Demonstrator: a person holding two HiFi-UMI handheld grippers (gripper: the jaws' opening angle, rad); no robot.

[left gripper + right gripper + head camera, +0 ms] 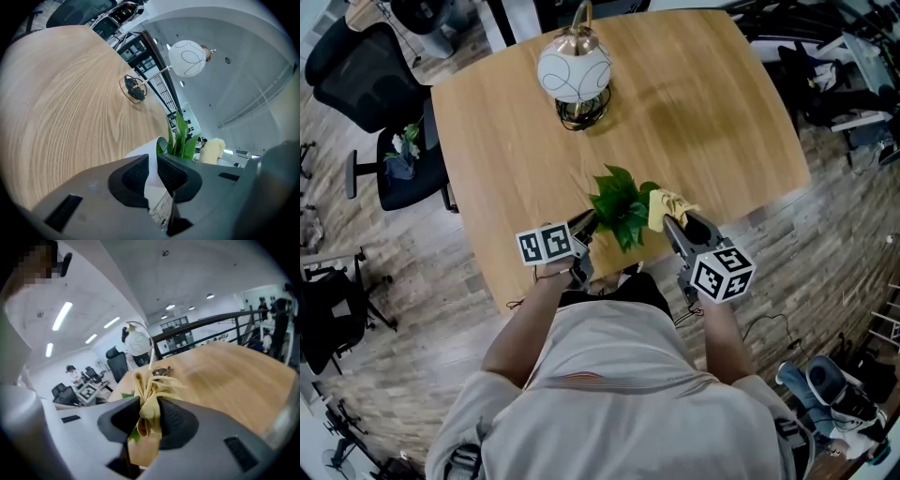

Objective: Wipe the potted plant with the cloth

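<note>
A small potted plant with green leaves [619,204] stands near the table's front edge. Its white pot [146,151] is pinched at the rim between the jaws of my left gripper [587,225], which is shut on it. In the left gripper view the leaves [181,138] rise just past the left gripper [153,163]. My right gripper [672,221] is shut on a bunched yellow cloth [667,204], which it holds against the plant's right side. In the right gripper view the cloth [151,394] fills the gap of the right gripper [149,408], with a bit of green leaf behind it.
A lamp with a white globe shade [573,70] stands on a wire base at the far side of the wooden table [694,122]. Black office chairs [366,80] stand off the table's left edge. More office clutter [844,84] lies to the right.
</note>
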